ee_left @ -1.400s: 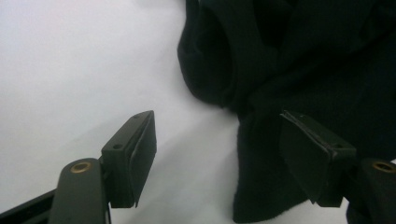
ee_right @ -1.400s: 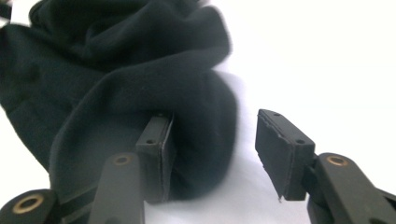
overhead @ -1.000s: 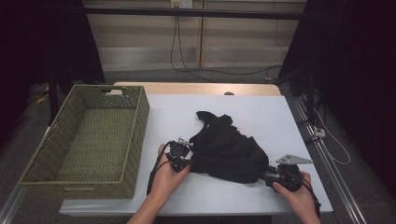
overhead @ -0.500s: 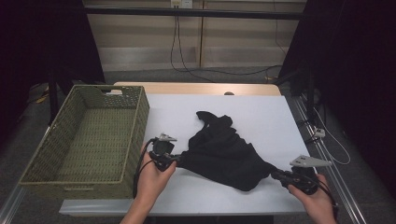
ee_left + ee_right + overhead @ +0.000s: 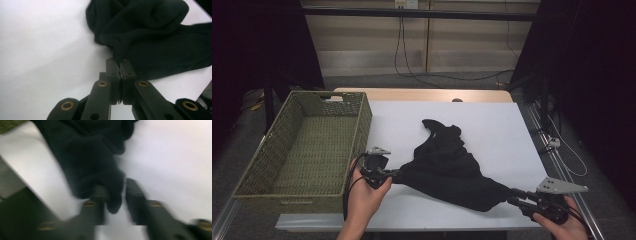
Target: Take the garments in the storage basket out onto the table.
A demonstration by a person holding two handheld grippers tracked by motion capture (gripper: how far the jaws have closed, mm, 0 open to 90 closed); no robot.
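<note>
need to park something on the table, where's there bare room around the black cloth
The white table is bare behind and right of the black cloth, up to its far edge, and in the strip between cloth and wicker basket. The basket holds nothing. The near edge is crowded: left gripper, right gripper, cloth between them.

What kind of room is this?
Probably a lab or recording workroom: a white table with a woven basket and a black cloth, cables along the wall, dark curtains around.

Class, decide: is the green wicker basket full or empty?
Empty: the high view shows the basket with a bare woven floor; the black cloth lies on the table.
</note>
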